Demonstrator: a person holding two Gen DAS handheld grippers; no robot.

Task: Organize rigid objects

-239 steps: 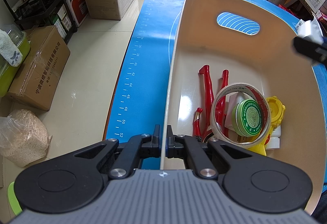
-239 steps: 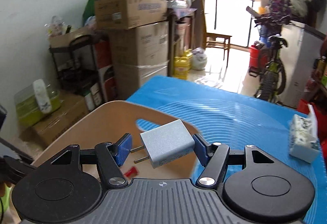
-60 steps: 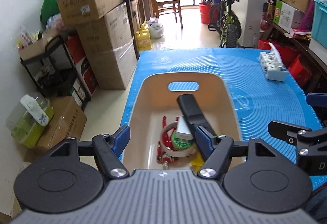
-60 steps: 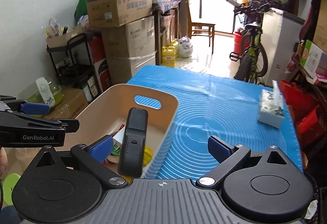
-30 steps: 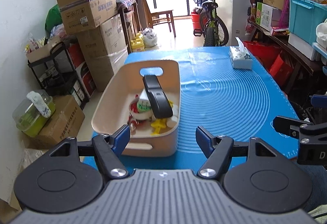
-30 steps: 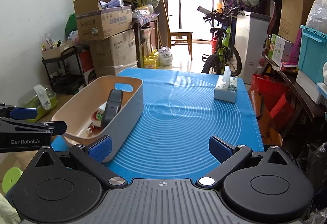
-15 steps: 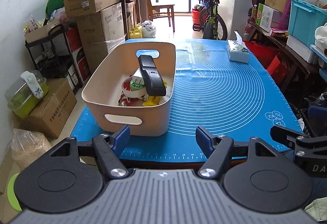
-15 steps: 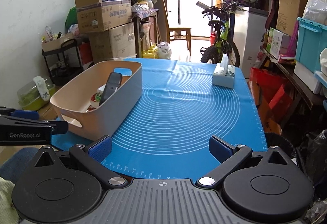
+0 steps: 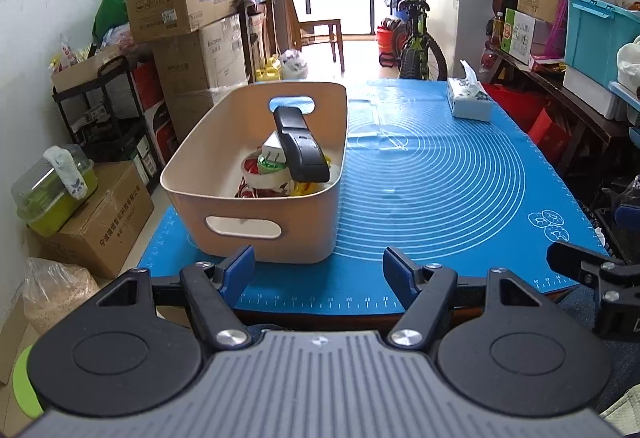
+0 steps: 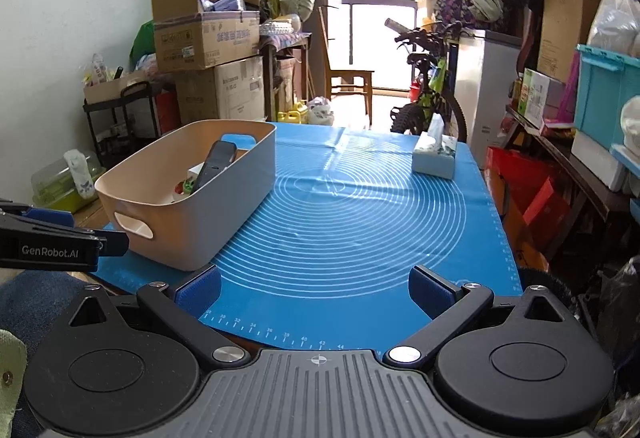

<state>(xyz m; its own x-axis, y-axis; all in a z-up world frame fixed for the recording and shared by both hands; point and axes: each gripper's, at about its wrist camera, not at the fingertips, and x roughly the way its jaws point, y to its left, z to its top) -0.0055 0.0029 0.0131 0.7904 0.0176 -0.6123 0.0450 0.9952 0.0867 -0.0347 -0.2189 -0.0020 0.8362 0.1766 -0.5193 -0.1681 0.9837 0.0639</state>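
The beige bin (image 9: 256, 214) sits on the blue mat (image 9: 432, 190) covering the worktop, and a black remote-like device (image 9: 300, 144) leans up out of it, atop a tape roll (image 9: 266, 178), a white charger (image 9: 274, 150) and small toys. Both the left hand-held gripper (image 9: 319, 270) and the right hand-held gripper (image 10: 316, 288) hover short of the bin off the mat's near edge, fingers spread apart and holding nothing. A tissue box (image 9: 468, 100) stands beyond the bin, near the mat's far right corner.

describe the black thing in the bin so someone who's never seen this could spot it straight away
On the blue mat stands a beige bin with handle cutouts. Among its small jumbled items leans a long black remote-like object, tilted up toward the far handle hole. It is the only black item there, and it rises above the others.
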